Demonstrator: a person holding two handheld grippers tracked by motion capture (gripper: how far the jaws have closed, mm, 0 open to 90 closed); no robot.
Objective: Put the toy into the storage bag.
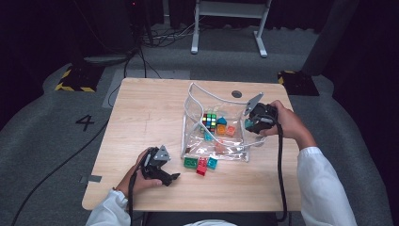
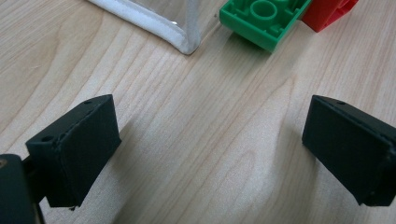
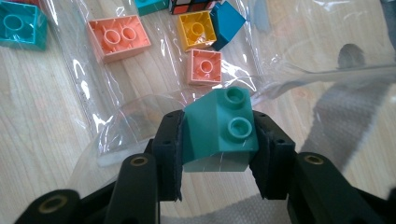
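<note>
The right tool (image 3: 218, 161) gripped a teal brick (image 3: 219, 133) just over the rim of the clear bag (image 1: 190, 117), toward the tabletop's (image 1: 146, 108) far right corner. Released early, the brick could catch the floppy rim and tumble outside. The left tool (image 2: 210, 154) stood wide, empty, by the near edge.

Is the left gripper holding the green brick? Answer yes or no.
No: in the left gripper view the left gripper stands open over bare table, with the green brick lying beyond its fingertips.
</note>
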